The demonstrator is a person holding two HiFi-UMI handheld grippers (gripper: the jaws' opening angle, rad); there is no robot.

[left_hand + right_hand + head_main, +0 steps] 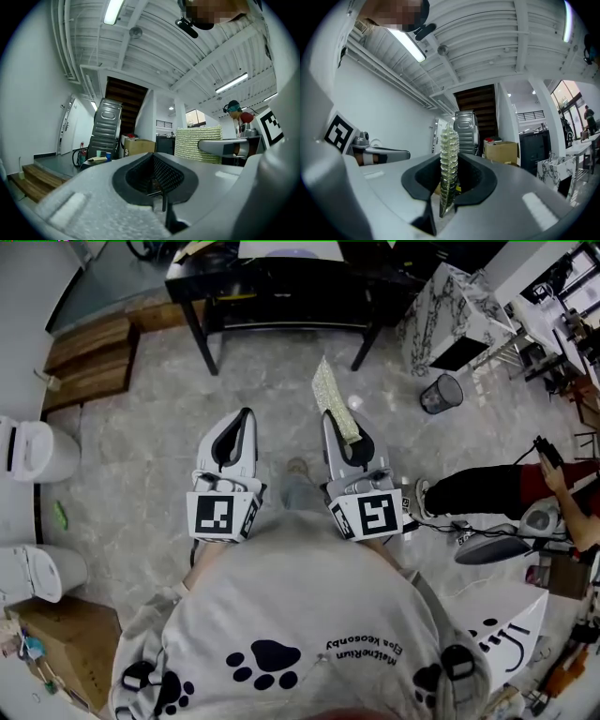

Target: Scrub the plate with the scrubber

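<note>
The right gripper [332, 420] grips the scrubber [330, 390] beside the left gripper [245, 415].

Scrubber [335, 397] is showing pale yellow-green with a knobbly woven mesh pattern. Left hand-held gripper [242, 423] and right hand-held gripper [336, 427] are showing light grey shells with black pads. Their marker cubes [223, 515] are carrying black-and-white square patterns. Sweatshirt [281, 615], near, is reading light grey with black paw prints. Floor [141, 446] is showing grey mottled stone patterning. Far table [281, 287] is appearing black. Far-left steps [89, 357] are showing brown wood grain. Far-right block [450, 310] is showing white with dark marble veining. Bin [441, 393] beside it is appearing as dark mesh.
</note>
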